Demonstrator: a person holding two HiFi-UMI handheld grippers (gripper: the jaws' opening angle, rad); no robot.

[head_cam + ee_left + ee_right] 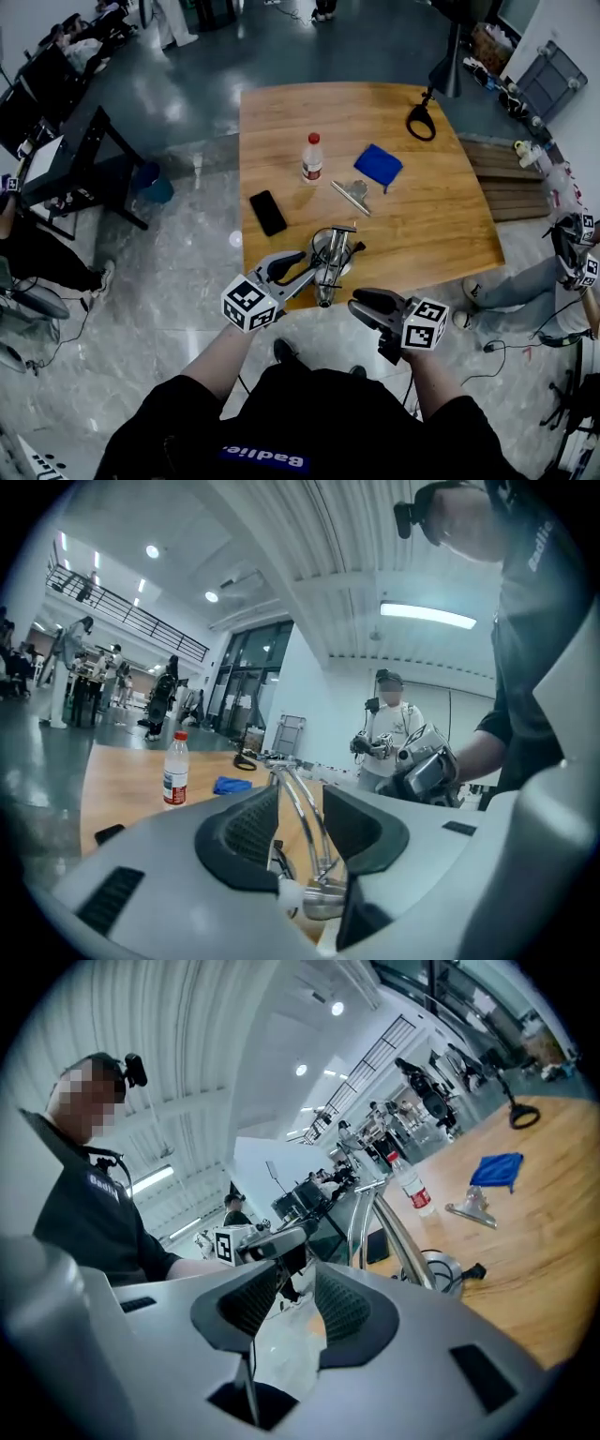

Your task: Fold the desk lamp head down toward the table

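Note:
The desk lamp (333,258) stands near the front edge of the wooden table (422,234). It has chrome arms, a round base and a black cord. My left gripper (302,264) is just left of it, open. In the left gripper view the lamp's chrome arms (312,827) run up through the gap between the jaws of that gripper (298,799), and the pads do not press on them. My right gripper (356,307) hangs open off the table's front edge, right of the lamp. Its own view shows nothing between the jaws (298,1279), with the lamp (394,1232) to the right.
Behind the lamp lie a black phone (268,213), a water bottle (311,157), a metal clip (352,195) and a blue cloth (378,165). A black lamp (427,117) stands at the far right edge. A person (562,272) sits right of the table.

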